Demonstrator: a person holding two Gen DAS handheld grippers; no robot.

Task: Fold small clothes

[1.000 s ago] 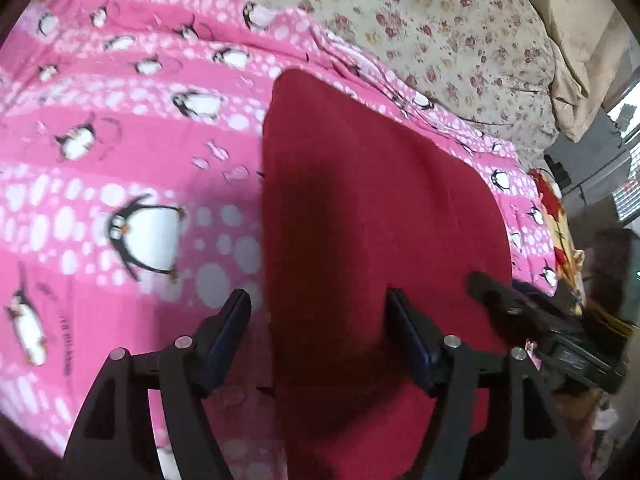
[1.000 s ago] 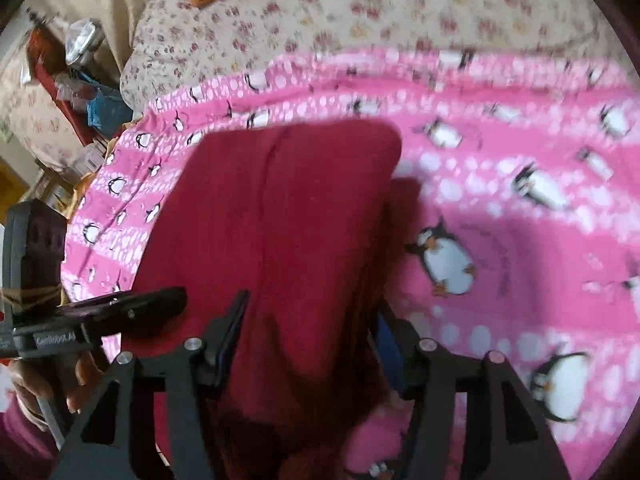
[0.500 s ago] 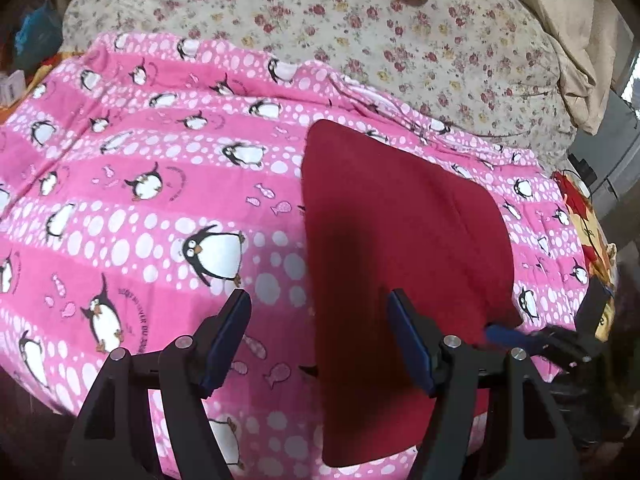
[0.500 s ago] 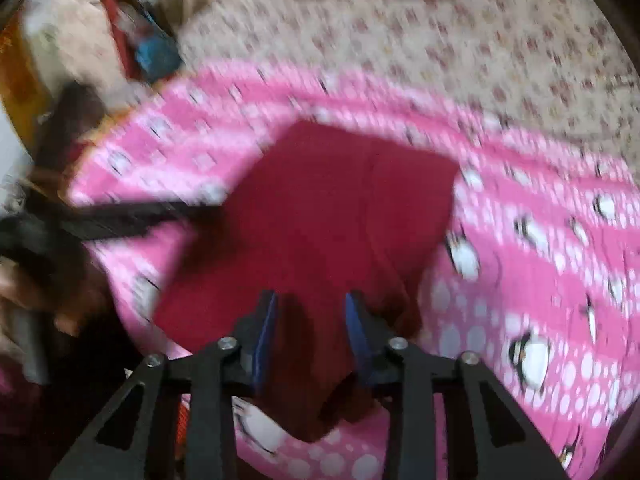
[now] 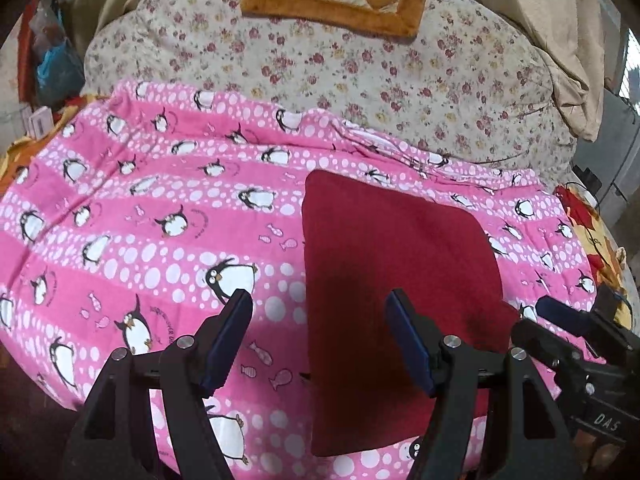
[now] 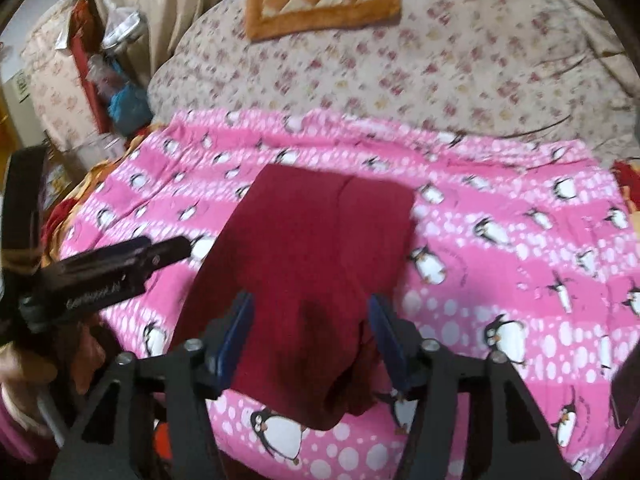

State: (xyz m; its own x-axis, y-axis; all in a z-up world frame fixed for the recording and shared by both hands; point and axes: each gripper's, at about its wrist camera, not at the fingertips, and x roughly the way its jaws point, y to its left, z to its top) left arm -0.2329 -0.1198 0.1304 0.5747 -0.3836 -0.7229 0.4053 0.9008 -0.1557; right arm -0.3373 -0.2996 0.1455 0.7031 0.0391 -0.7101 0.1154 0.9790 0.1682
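1. Both grippers were spread apart and held nothing: my left gripper [image 5: 320, 338] hung low in the left wrist view with its jaws wide over the near edge of the cloth, and my right gripper [image 6: 310, 330] sat at the bottom of the right wrist view, jaws equally apart above the garment's near end.
2. I saw the red garment [image 5: 392, 280] lying flat right of centre in the left view, resting on the pink penguin blanket [image 5: 140, 220].
3. I judged the fold well along: the piece formed a tidy, roughly rectangular panel with smooth edges. In the right view a lengthwise seam or layer edge ran up its middle, and a loose lump bulged at the near right corner.
4. What remained, I guessed, was tucking that corner and perhaps one more fold across; I could not tell what kind of garment it was.
5. Its long axis ran from the bottom of each frame up toward the floral bedspread [image 5: 360, 80], tilting slightly right in the right view.
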